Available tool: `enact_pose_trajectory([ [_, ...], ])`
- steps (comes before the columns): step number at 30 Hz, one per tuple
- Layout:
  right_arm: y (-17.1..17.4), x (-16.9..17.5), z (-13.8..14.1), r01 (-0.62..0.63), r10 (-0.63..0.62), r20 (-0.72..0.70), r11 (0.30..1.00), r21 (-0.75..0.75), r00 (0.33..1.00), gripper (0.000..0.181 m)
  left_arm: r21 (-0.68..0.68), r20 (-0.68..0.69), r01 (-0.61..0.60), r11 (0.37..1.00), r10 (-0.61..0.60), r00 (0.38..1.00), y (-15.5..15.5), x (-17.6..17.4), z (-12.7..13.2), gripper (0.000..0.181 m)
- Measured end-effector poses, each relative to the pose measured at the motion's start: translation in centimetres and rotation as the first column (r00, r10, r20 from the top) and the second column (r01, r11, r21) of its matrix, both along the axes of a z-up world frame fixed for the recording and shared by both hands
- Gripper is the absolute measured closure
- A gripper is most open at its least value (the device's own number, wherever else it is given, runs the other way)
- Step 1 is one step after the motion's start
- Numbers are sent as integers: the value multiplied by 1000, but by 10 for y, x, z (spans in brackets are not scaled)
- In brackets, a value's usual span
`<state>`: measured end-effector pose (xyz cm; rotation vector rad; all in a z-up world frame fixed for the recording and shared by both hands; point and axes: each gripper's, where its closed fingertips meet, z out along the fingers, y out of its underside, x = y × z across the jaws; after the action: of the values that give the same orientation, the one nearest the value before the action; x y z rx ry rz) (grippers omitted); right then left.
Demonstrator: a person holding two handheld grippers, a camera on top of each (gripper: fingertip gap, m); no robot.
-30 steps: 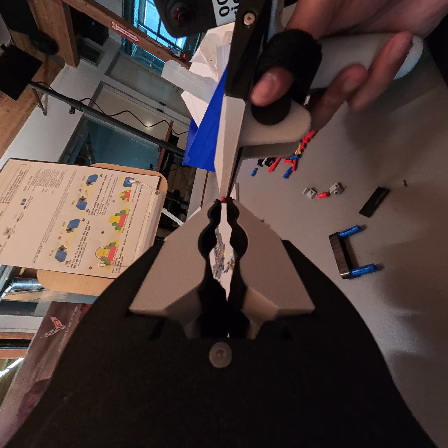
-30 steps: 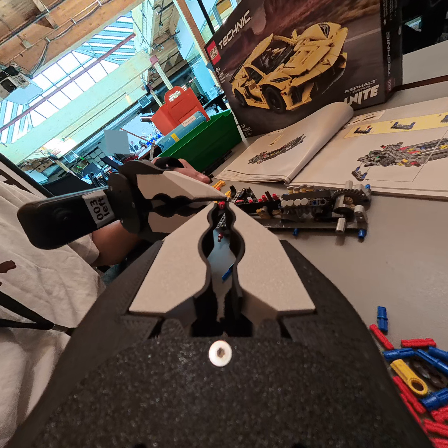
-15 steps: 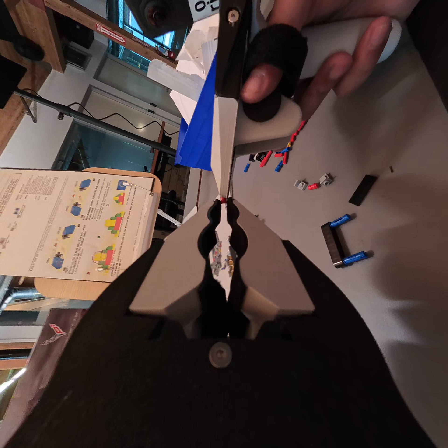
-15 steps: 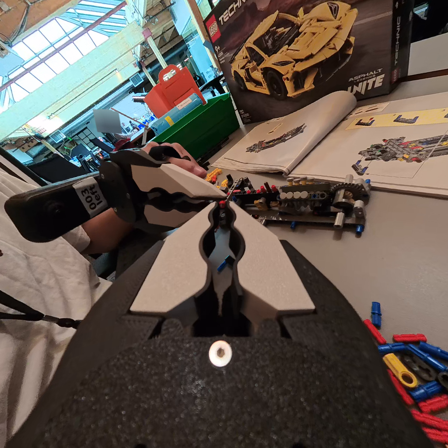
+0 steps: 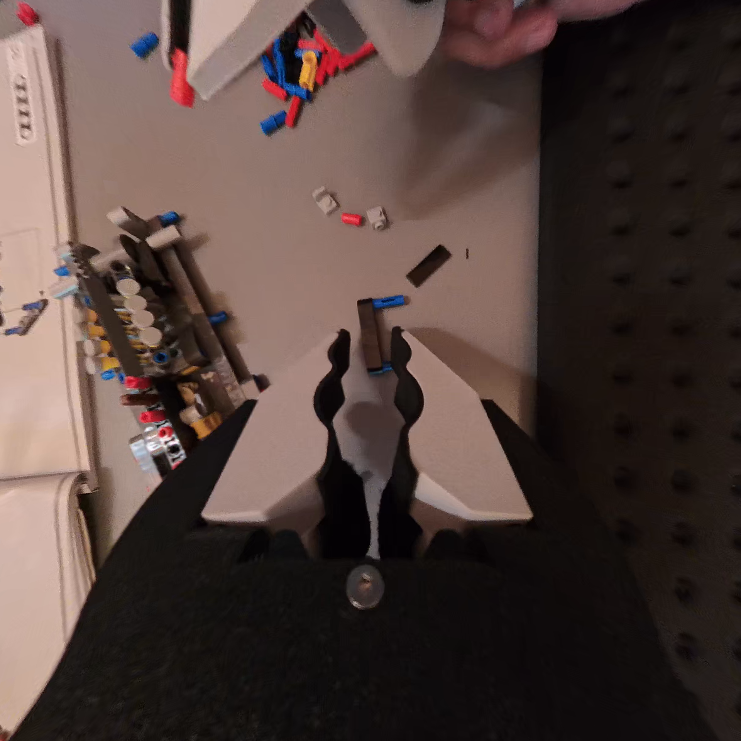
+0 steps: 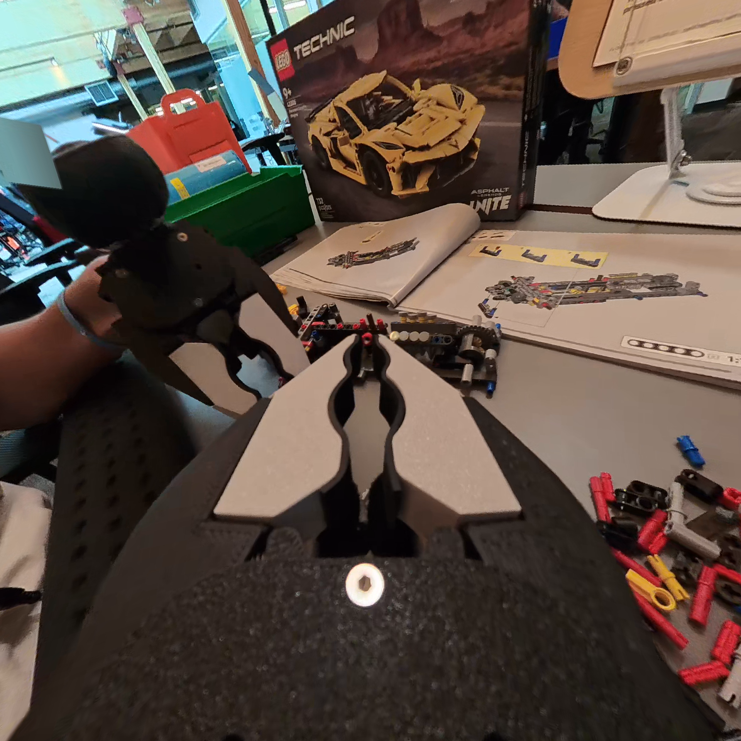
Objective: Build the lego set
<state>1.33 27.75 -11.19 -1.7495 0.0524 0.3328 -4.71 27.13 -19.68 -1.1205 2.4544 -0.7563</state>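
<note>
Partial chassis build [image 6: 401,341] sits on tabletop [image 6: 561,421], just in front of open instruction booklet [image 6: 521,288]. Set box [image 6: 401,112] stands behind booklet. Loose pin pile [image 6: 681,561] lies right of build, well apart.

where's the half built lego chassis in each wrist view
Left wrist view: half-built chassis lies left of centre, left of the left gripper.
Right wrist view: chassis sits centre, just beyond the right gripper.
Shared landmark: the open instruction booklet alongside it.
</note>
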Motion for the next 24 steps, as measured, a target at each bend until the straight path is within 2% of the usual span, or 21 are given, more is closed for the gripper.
enact_pose_trajectory([
  [2, 1, -3, -1, -10, 10, 21, 1000, -7, 1000, 178, 37, -24, -15, 999, 16, 1000, 5, 0, -8, 164],
  [6, 1, -1, -1, 2, -2, 27, 1000, -1, 1000, 178, -18, -64, -35, 999, 34, 997, 1, -1, -11, 175],
  [9, -1, 6, 5, 34, -35, 29, 999, 32, 999, 178, 44, -4, -50, 998, 50, 999, 9, 8, -9, 175],
  [10, -2, 9, 9, 58, -60, 41, 997, 54, 997, 178, 16, 53, -104, 994, 103, 993, 13, 19, -1, 175],
  [11, -5, 14, 15, 92, -98, 70, 992, 86, 993, 178, -109, 97, -166, 980, 177, 979, 14, 31, 16, 175],
  [12, -8, 17, 23, 125, -142, 124, 984, 130, 982, 178, -293, 120, -194, 936, 238, 964, 11, 40, 39, 175],
  [14, -13, 17, 35, 174, -227, 295, 965, 196, 928, 178, -622, 118, -198, 757, 340, 933, 11, 50, 84, 174],
  [16, -16, 11, 45, 218, -310, 453, 945, 245, 835, 178, -783, 43, -221, 581, 406, 913, 20, 54, 102, 174],
  [17, -13, 3, 46, 213, -313, 486, 944, 251, 816, 178, -815, 42, -222, 535, 437, 898, 26, 55, 107, 175],
  [18, -8, -2, 42, 219, -304, 470, 949, 228, 829, 178, -810, 79, -216, 546, 466, 881, 30, 58, 109, 175],
  [20, 4, -9, 39, 235, -291, 343, 952, 195, 893, 178, -745, 213, -182, 641, 489, 846, 30, 60, 112, 175],
  [21, 7, -11, 44, 250, -302, 259, 944, 216, 917, 178, -728, 267, -158, 667, 488, 831, 26, 60, 116, 175],
  [24, 10, -4, 46, 308, -335, 88, 923, 229, 938, 178, -695, 350, -128, 708, 488, 800, 17, 58, 123, 175],
])
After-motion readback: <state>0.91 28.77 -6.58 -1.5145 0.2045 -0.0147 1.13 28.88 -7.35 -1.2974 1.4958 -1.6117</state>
